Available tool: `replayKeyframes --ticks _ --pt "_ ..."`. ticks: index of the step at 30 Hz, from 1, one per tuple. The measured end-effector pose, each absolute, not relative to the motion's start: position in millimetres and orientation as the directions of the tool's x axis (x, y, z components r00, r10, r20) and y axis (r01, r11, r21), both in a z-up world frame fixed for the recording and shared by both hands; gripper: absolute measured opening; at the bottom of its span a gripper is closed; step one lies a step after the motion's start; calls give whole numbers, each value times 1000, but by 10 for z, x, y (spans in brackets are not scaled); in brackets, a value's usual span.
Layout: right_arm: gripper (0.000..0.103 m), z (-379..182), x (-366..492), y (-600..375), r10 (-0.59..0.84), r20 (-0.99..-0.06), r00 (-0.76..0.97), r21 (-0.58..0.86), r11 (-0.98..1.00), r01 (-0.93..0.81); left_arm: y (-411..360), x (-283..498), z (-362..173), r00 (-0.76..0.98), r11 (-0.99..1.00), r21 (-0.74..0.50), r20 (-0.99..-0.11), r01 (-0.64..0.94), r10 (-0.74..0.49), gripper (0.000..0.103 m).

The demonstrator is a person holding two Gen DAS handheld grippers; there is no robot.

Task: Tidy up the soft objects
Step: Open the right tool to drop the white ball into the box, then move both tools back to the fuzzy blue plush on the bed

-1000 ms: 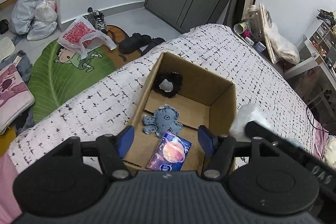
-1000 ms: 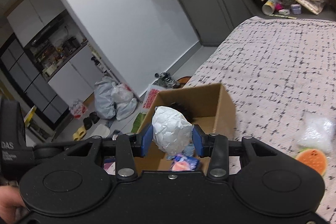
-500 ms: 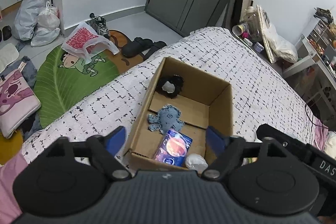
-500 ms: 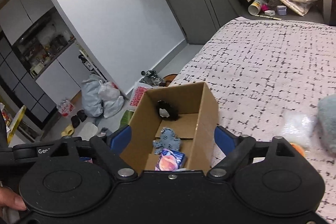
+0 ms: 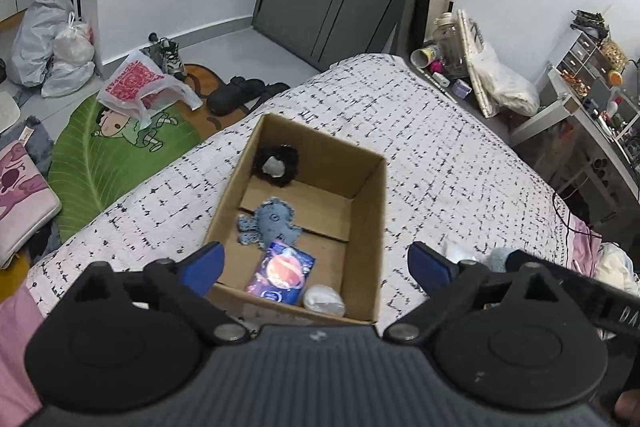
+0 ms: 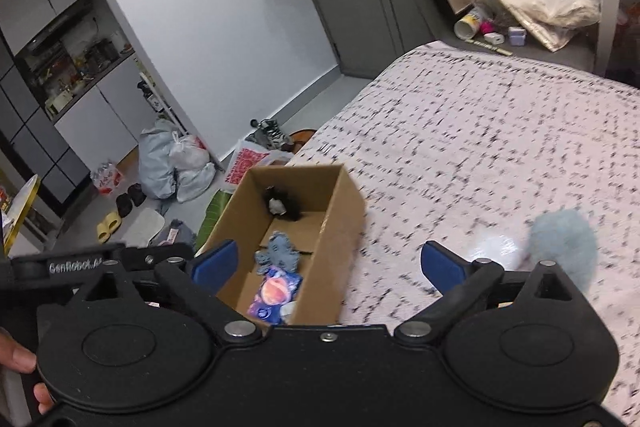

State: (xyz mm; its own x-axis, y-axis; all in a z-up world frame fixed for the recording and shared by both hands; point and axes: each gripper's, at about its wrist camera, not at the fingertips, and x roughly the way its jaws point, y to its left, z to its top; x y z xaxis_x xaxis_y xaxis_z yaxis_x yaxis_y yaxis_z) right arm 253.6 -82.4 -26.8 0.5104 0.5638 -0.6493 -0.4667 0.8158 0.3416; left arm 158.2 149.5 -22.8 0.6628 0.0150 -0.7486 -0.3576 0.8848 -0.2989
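An open cardboard box stands on the bed. Inside lie a black fluffy thing, a blue knitted octopus, a purple packet with an orange planet and a white crumpled soft ball. My left gripper is open and empty above the box's near end. My right gripper is open and empty, above the box's right side. A light blue fluffy ball and a clear plastic packet lie on the bed to the right.
The bed has a white cover with black dashes. On the floor to the left are a green leaf mat, plastic bags and shoes. Cluttered shelves stand at the right.
My right gripper opened and let go of the white ball, which now lies in the box. It swung right, bringing the blue fluffy ball into view. My left gripper opened wider and drew back.
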Motion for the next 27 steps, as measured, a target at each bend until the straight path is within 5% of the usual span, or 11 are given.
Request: replayKeyframes --ticks 14,27 --pt "102 -363 2656 -1480 513 -640 572 347 857 -381 929 1688 -197 716 921 -266 -698 -284 19 103" --pt "101 -496 2852 -2123 488 -641 592 430 868 -250 270 2063 -304 670 946 -185 -741 -267 44 103"
